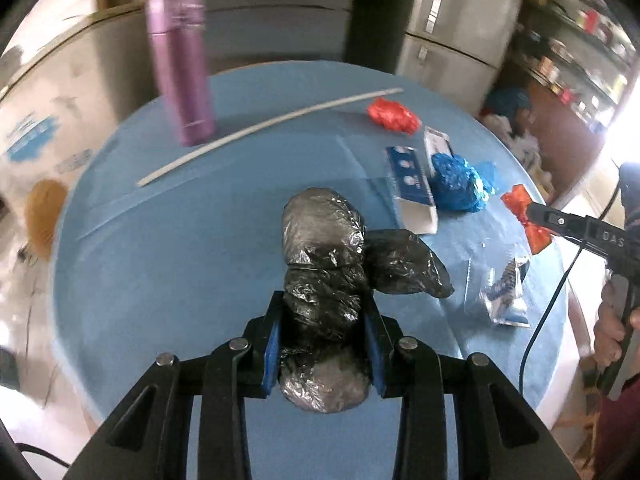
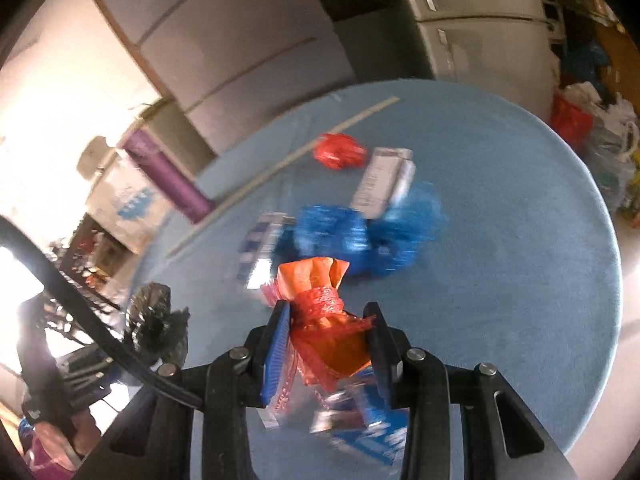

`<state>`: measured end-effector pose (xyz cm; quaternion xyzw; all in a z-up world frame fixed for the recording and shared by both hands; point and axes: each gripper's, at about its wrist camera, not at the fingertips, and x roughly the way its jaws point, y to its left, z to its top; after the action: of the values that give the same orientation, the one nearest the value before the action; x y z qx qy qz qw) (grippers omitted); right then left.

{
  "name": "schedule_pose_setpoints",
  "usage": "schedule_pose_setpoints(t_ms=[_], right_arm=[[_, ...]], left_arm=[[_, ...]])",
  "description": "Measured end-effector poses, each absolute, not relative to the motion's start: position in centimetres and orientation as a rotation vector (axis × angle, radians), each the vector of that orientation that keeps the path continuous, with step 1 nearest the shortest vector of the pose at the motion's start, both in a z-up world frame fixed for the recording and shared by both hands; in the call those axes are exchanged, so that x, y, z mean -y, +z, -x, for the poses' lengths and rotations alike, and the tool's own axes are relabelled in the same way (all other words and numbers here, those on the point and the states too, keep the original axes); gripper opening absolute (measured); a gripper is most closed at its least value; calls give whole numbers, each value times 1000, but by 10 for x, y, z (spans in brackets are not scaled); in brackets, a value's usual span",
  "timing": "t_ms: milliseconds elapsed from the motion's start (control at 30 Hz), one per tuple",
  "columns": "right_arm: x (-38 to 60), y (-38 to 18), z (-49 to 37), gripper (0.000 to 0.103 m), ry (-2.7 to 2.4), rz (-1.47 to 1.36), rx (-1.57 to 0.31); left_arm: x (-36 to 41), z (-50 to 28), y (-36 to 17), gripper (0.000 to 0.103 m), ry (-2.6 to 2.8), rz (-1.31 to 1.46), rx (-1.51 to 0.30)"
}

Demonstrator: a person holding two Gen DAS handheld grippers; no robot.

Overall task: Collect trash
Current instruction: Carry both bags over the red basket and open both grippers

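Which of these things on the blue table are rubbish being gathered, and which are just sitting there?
Rubbish:
black bag in left gripper
orange wrapper in right gripper
red wad
blue wad
small cartons
clear packet

Lying about, probably:
purple flask
white stick

Both fisheye views bend straight lines and darken to black at the corners. Strong window glare blows out the area right of the left gripper [image 1: 324, 312] and left of the right gripper [image 2: 330, 330]. Motion blur smears the right view; the left stays sharper.
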<state>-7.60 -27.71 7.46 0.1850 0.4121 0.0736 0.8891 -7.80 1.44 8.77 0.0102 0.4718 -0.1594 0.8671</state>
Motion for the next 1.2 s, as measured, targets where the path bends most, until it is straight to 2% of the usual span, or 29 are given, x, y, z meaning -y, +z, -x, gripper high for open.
schedule_pose_setpoints(t_ms=[200,500,1200], right_arm=[[228,95,93,40,327,-396,-845],[136,74,100,40,533,-362,-964],[-36,52,124,40,803,-119,-1100]], left_arm=[[-51,133,105,37,-222,26,-957],[-117,193,104,37,64,19,-933],[-218,241,81,37,327,81,-959]])
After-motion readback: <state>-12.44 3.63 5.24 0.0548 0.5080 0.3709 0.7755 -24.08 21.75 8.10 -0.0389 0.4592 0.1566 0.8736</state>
